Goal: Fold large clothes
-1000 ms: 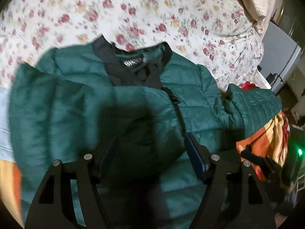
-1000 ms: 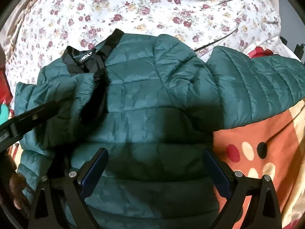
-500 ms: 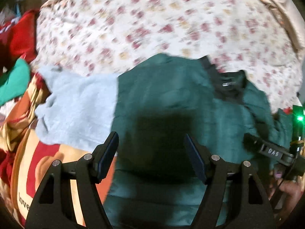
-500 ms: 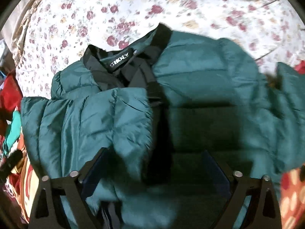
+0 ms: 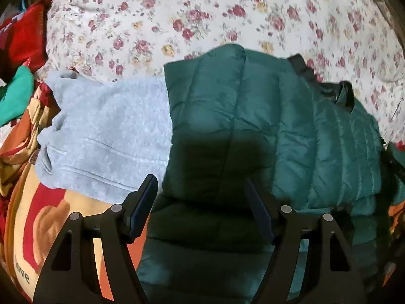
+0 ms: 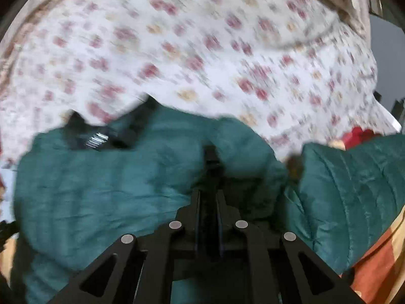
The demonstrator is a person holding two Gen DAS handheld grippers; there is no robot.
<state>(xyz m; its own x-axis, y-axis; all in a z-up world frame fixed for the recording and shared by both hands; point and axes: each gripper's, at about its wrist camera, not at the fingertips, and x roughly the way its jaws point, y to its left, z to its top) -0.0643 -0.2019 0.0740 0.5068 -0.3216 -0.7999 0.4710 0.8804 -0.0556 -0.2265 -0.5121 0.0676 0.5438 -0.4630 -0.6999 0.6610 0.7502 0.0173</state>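
Observation:
A dark green quilted puffer jacket (image 5: pixel 253 126) with a black collar (image 5: pixel 336 88) lies on the bed, its left side folded over the front. My left gripper (image 5: pixel 201 197) is open and empty, hovering over the jacket's lower left part. In the blurred right wrist view the jacket (image 6: pixel 101 182) fills the lower half, and its right sleeve (image 6: pixel 354 182) lies spread out to the right. My right gripper (image 6: pixel 208 195) is shut on a dark fold of the jacket near its right shoulder.
A floral bedsheet (image 5: pixel 202 12) covers the bed behind the jacket. A light blue fleece garment (image 5: pixel 106 131) lies left of it. Red and green clothes (image 5: pixel 17 58) pile at far left. An orange patterned blanket (image 5: pixel 50 223) lies underneath, also in the right wrist view (image 6: pixel 379 266).
My right gripper has shut on the jacket near the shoulder; it was open before. My left gripper has swung left, off the folded side, and stays open.

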